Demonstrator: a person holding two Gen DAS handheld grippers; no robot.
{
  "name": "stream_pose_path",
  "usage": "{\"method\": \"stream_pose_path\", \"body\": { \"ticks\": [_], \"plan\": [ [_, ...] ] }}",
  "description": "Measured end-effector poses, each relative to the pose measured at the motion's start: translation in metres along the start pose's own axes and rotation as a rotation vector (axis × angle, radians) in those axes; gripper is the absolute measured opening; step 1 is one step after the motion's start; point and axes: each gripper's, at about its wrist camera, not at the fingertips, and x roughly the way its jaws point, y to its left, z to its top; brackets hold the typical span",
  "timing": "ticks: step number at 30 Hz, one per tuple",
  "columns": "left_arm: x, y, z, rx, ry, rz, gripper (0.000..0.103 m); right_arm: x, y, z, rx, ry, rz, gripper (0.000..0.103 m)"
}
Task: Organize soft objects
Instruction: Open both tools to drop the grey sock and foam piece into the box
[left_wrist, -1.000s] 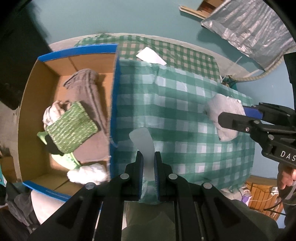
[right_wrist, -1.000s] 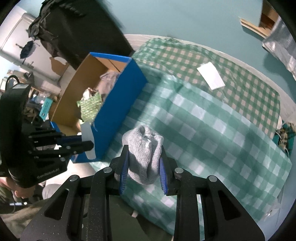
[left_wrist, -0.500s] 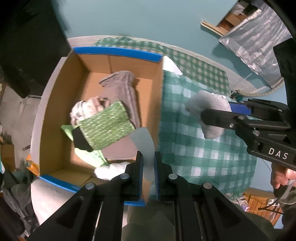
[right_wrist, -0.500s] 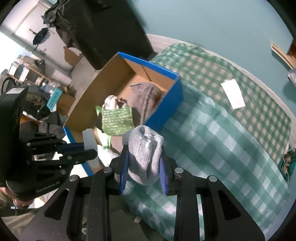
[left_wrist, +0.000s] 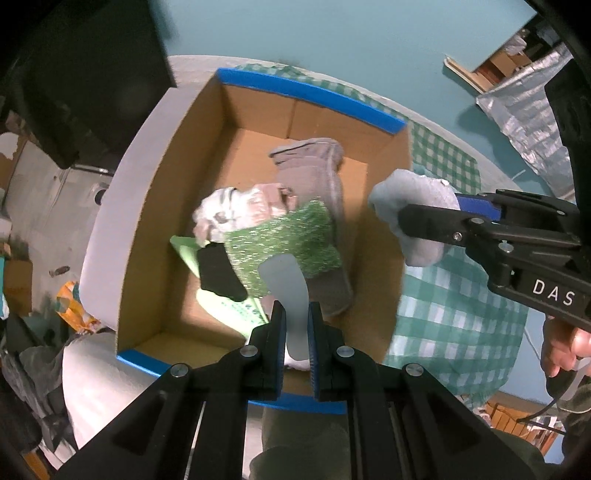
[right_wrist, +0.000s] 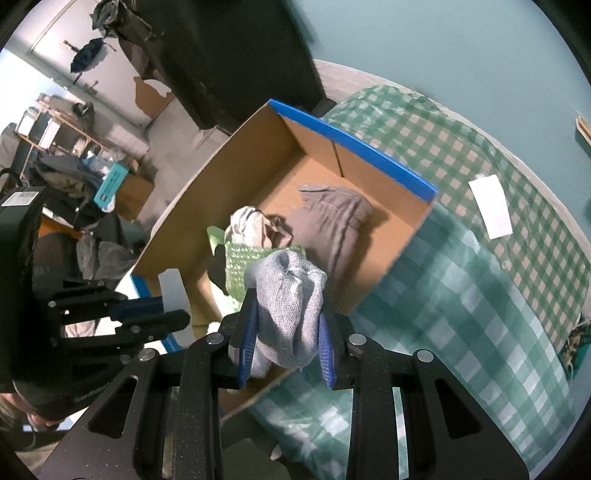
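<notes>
Already boxed: green knit cloth (left_wrist: 284, 242), brown garment (left_wrist: 314, 173) — inside the cardboard box (left_wrist: 155, 206).
Left tongs (left_wrist: 295, 325): pinching a pale flat strip (left_wrist: 286, 280) above the box.
Right tongs (right_wrist: 286, 332): clamped on a grey knit bundle (right_wrist: 288, 295) — not yet dropped.

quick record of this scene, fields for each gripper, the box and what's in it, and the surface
left gripper: shut on a thin pale flat piece, above the box
right gripper: shut on a grey knit sock, at the box's edge
box: open cardboard, blue edges
contents: grey cloth, green sparkly item, pale crumpled fabric
surface: green checked cloth
</notes>
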Motion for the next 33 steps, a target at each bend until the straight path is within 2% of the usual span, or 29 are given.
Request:
{"method": "stream_pose_path", "body": {
  "ticks": [10,13,15,20,21,28,30,33],
  "plan": [
    [0.021,0.032,0.004,-0.035,0.026,0.01,0.014,0.033,0.005,0.012,0.025,0.045,-0.012,0.028],
    [0.03,0.036,0.004,-0.041,0.043,0.016,0.019,0.038,0.003,0.016,0.054,0.054,-0.01,0.036],
    [0.034,0.038,0.004,-0.048,0.052,0.022,0.029,0.04,0.002,0.017,0.068,0.05,-0.017,0.039],
    [0.033,0.039,0.002,-0.058,0.049,0.026,0.049,0.036,0.007,0.017,0.073,0.025,-0.045,0.062],
    [0.032,0.039,0.001,-0.059,0.044,0.026,0.049,0.033,0.008,0.017,0.074,0.017,-0.048,0.065],
    [0.017,0.04,-0.002,-0.085,0.013,0.014,0.051,0.018,0.007,0.015,0.092,-0.009,-0.058,0.065],
    [0.012,0.041,-0.003,-0.092,0.0,0.007,0.061,0.011,0.008,0.014,0.096,-0.012,-0.067,0.067],
    [0.003,0.041,-0.005,-0.092,-0.022,0.004,0.061,0.001,0.011,0.011,0.099,-0.021,-0.068,0.068]
  ]
}}
